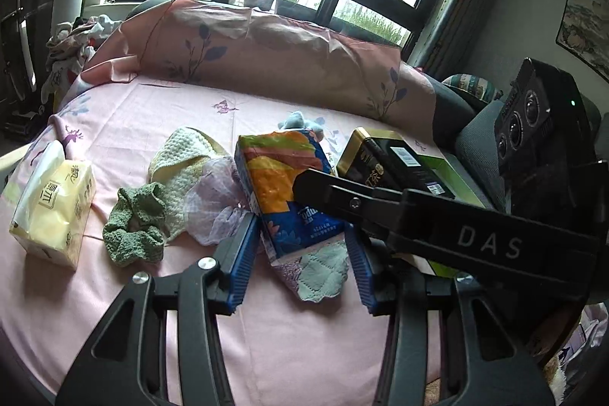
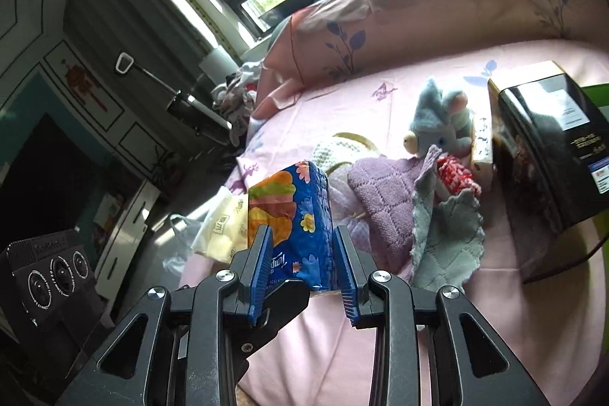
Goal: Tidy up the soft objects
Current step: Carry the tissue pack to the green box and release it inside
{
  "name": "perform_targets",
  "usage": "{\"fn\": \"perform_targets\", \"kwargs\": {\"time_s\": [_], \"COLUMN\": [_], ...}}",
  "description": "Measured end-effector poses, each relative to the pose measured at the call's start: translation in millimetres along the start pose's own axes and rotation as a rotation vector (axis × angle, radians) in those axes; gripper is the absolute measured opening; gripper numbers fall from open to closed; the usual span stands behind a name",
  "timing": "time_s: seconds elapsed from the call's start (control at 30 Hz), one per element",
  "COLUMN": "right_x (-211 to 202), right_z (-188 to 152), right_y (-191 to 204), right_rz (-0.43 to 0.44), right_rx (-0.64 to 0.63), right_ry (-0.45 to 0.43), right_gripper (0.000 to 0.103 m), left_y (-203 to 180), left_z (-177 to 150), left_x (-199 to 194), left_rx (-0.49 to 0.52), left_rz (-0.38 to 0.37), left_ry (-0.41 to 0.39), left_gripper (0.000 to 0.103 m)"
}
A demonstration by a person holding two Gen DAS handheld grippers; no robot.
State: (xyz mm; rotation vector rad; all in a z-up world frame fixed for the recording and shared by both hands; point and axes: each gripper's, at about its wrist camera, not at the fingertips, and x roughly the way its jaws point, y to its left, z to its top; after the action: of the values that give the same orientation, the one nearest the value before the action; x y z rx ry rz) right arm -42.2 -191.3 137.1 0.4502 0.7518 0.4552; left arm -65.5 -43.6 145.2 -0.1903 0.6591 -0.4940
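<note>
— Presently, what is held by the right gripper [image 2: 302, 271]?
— The blue tissue pack [image 2: 300, 227] is clamped between its jaws, above the pink bed [image 1: 160, 109].
— And the left gripper [image 1: 302, 261]?
— Its jaws are spread wide, nothing gripped; the same pack [image 1: 285, 193] is seen between them, a green cloth [image 1: 323, 273] beneath.

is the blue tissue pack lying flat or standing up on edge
On edge. The blue tissue pack stands on a narrow side on the pink sheet, between the right gripper jaws, its printed face upright.

glossy plastic tissue pack [image 2: 300, 223], quilted cloth [image 2: 445, 234], glossy tin [image 2: 552, 147]
</note>
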Motion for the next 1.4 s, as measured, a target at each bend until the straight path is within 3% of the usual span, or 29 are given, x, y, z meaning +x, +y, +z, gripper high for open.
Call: {"fn": "perform_targets", "kwargs": {"time_s": [0.27, 0.57, 1.1, 1.4], "right_x": [-76.9, -132.1, -168.8, -172.3], "right_z": [10.5, 4.9, -21.6, -30.3], "right_y": [-39.7, -101.0, -209.2, -227.1], "right_rz": [-0.049, -0.143, -0.251, -0.32], "right_rx": [0.086, 0.231, 0.544, 0.618], "right_ry": [-0.202, -0.335, -0.398, -0.383], "right_gripper": [0.035, 0.035, 0.035, 0.035], "left_y": [-81.4, -154.9, -232.2, -239.9], "left_z": [16.2, 14.3, -8.2, -16.3], "left_x": [9.5, 52.5, 134.3, 146.7], "left_rx": [0.167, 0.31, 0.412, 0.413], "left_rz": [-0.085, -0.192, -0.306, -0.296], "left_ry": [-0.027, 0.041, 0.225, 0.248], "left_gripper": [0.045, 0.045, 0.045, 0.045]}}
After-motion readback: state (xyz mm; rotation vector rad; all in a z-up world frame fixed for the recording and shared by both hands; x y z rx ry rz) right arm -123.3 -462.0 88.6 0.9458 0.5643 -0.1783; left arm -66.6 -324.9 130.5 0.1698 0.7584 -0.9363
